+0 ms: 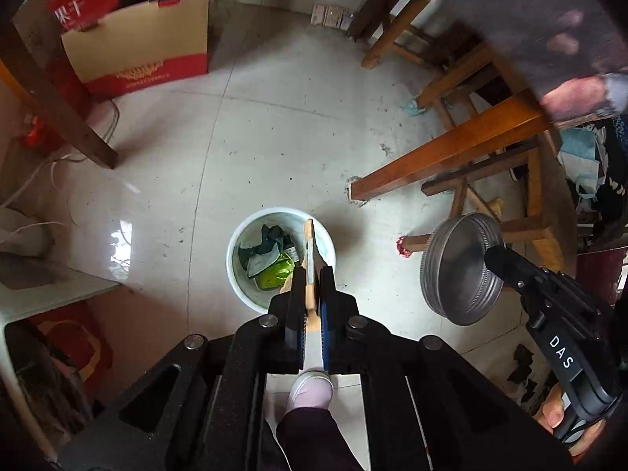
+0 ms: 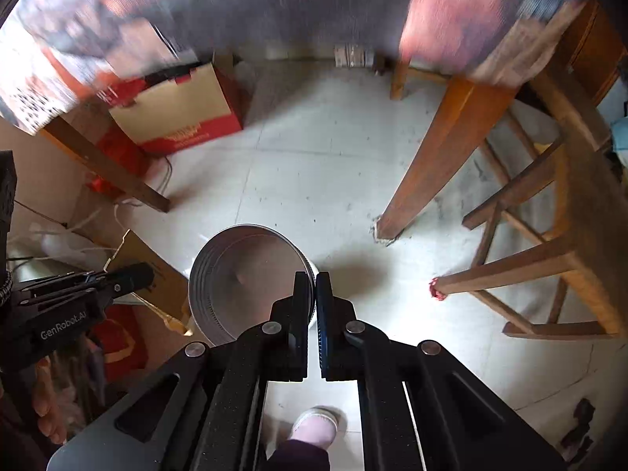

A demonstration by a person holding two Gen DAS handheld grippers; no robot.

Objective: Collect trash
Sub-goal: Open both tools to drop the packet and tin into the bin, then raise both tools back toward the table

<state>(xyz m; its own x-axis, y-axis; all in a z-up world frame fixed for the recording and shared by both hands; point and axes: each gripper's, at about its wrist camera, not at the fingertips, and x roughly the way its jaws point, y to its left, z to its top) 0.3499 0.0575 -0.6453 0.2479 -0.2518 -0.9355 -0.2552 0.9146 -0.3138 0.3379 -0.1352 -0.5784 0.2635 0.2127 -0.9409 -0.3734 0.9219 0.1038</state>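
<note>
A white trash bucket [image 1: 241, 231] stands on the floor with green and dark wrappers [image 1: 271, 265] inside. My left gripper [image 1: 313, 274] is shut on a flat brown cardboard piece [image 1: 309, 235], held edge-on above the bucket's right rim. My right gripper [image 2: 314, 280] is shut on the rim of a round metal tin lid [image 2: 243, 274], tilted with its hollow side facing the camera. In the left wrist view the lid [image 1: 459, 271] hangs in the right gripper [image 1: 495, 253], to the right of the bucket. In the right wrist view the left gripper [image 2: 147, 272] shows with the cardboard [image 2: 145, 255].
Wooden table legs [image 1: 443, 149] and a stool [image 1: 490, 204] stand to the right. A dark table leg [image 1: 66, 117] and a red-and-tan cardboard box [image 1: 141, 47] are at the back left. My foot in a pale shoe [image 1: 310, 388] is below the grippers.
</note>
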